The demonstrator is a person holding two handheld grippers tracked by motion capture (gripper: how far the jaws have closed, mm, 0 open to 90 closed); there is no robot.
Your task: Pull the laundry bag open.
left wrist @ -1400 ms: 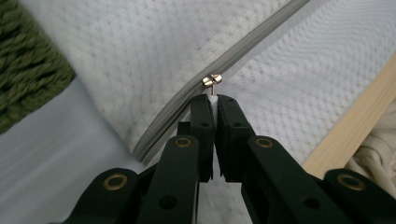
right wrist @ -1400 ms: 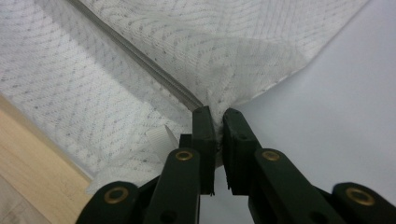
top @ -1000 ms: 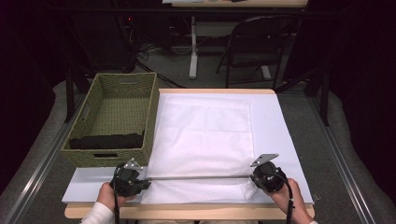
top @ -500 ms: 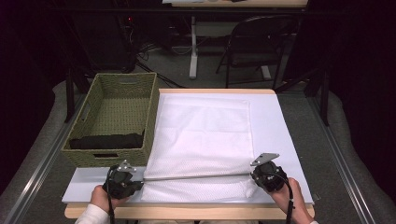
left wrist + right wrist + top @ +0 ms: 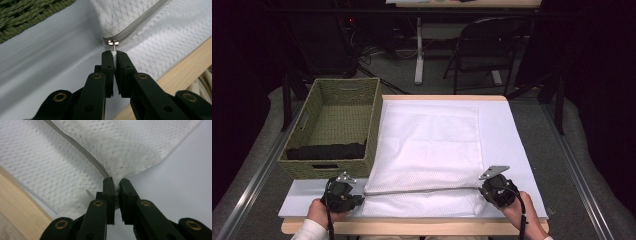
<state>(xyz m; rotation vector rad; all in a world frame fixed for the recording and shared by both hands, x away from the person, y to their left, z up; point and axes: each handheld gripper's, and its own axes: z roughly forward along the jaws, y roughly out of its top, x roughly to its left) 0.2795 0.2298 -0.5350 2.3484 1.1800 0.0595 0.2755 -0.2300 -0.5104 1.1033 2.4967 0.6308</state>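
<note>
1. The left gripper (image 5: pixel 343 194) sits at the near left of the table, jaws pinched together on the white zip pull (image 5: pixel 114 53), whose metal slider (image 5: pixel 113 42) sits just past the jaw tips.
2. The slider is at the left end of the grey zip (image 5: pixel 422 190), at the bag's near left corner.
3. The right gripper (image 5: pixel 495 189) is at the near right, jaws clamped on a bunched fold of mesh at the zip's other end (image 5: pixel 115 181).
4. Between the two grippers the zip runs taut in a straight line, raised a little off the table.
5. The bag (image 5: pixel 429 150) is white mesh, lying flat down the middle of a pale sheet (image 5: pixel 517 145) and reaching toward the far edge.
6. A hand (image 5: pixel 319 214) holds the left gripper, and another hand (image 5: pixel 522 215) holds the right, both at the wooden near edge (image 5: pixel 412 227).
7. A green woven basket (image 5: pixel 334 127) stands just left of the bag, with a dark folded cloth (image 5: pixel 326 151) lying at its near end.
8. Beyond the table a folding chair (image 5: pixel 487 55) stands on the floor.
</note>
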